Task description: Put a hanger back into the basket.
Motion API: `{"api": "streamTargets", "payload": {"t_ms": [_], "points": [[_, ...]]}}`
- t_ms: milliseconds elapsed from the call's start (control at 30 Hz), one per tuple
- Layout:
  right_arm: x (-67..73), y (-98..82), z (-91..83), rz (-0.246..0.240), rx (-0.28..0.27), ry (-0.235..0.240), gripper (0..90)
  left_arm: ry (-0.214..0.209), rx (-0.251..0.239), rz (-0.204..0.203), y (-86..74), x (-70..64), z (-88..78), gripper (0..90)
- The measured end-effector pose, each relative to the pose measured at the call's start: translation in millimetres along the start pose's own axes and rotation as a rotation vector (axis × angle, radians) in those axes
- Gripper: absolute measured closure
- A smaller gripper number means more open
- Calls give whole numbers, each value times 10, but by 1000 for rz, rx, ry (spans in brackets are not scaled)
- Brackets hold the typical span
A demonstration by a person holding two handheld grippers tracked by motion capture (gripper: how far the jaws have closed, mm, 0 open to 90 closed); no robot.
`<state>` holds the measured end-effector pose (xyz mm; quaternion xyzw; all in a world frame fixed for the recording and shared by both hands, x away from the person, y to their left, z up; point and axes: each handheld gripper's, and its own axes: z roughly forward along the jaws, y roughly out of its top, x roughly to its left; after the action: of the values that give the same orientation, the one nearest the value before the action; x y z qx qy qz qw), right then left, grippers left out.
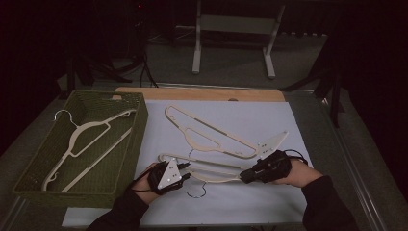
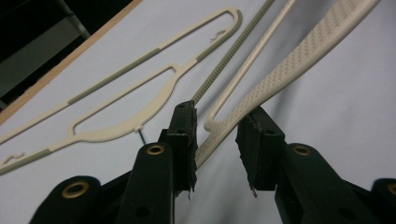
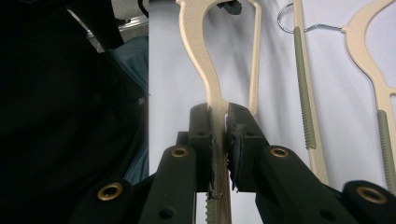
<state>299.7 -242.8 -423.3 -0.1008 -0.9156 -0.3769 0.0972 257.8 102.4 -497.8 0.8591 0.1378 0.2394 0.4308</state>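
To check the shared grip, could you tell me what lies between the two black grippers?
The cream plastic hanger spans that stretch above the white sheet, seen in the high view.

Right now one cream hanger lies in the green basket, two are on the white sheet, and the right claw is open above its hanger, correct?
Not quite: the right claw is shut on the near hanger, as the right gripper view shows. One hanger does lie in the green basket, two on the white sheet.
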Motion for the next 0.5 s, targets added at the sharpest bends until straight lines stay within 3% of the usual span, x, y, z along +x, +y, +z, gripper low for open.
{"api": "streamTargets", "payload": {"t_ms": [100, 233, 300, 500], "points": [[-7, -5, -12, -10, -6, -7, 807, 9, 12, 29, 21, -20, -1, 712], [-19, -34, -36, -27, -18, -58, 780, 8, 12, 53, 44, -27, -23, 741], [-20, -43, -84, -26, -59, -100, 680, 10, 5, 51, 52, -21, -34, 757], [30, -37, -363, -34, -217, -275, 540, 42, -11, 50, 109, 23, -74, 799]]}}
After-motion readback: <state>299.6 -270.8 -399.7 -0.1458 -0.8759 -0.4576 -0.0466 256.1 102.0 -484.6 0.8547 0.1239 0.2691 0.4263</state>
